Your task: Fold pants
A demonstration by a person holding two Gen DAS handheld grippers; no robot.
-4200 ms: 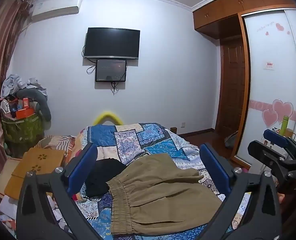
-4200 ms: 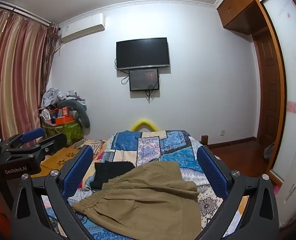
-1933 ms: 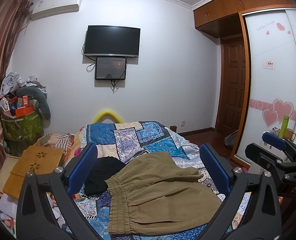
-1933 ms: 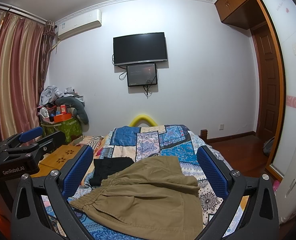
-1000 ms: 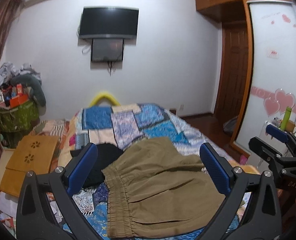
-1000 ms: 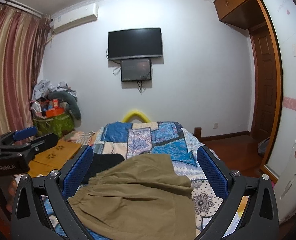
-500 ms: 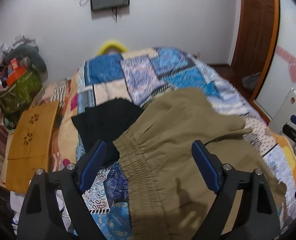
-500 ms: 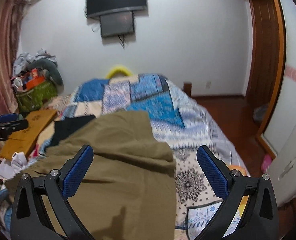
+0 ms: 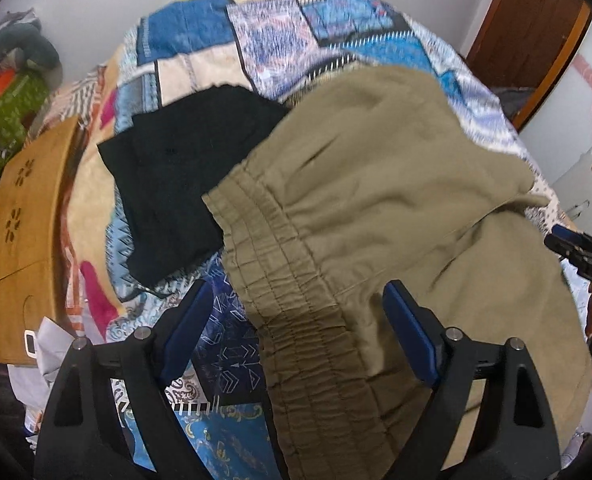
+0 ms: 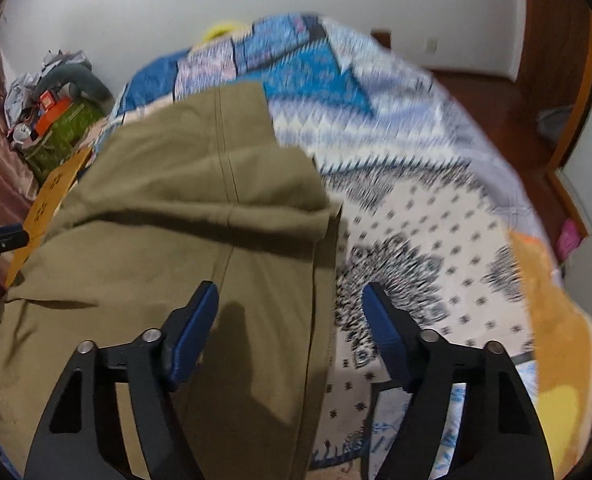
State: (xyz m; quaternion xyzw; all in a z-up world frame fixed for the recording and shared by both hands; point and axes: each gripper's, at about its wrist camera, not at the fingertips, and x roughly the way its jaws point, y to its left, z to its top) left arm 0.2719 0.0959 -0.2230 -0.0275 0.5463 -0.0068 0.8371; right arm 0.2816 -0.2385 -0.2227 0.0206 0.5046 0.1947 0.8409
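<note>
Khaki pants (image 9: 376,200) lie rumpled on the patchwork bed quilt (image 9: 296,36), the gathered elastic waistband (image 9: 280,280) toward the left. My left gripper (image 9: 296,316) points down over that waistband, open, and the band runs between its blue pads without touching them. In the right wrist view the pants (image 10: 176,208) fill the left half, one leg folded over the other. My right gripper (image 10: 292,312) hovers over the leg's right edge with its jaws closing. The cloth edge lies between the pads, which do not press on it.
A black garment (image 9: 184,168) lies on the quilt just left of the waistband, partly under it. A wooden lap desk (image 9: 20,216) sits at the bed's left side, with a cluttered green basket (image 10: 64,120) beyond. White furniture (image 9: 588,184) stands at the right.
Both grippers have tilted down and dropped close to the pants; the wall and television have left the views. Both pairs of jaws stand narrower than before.
</note>
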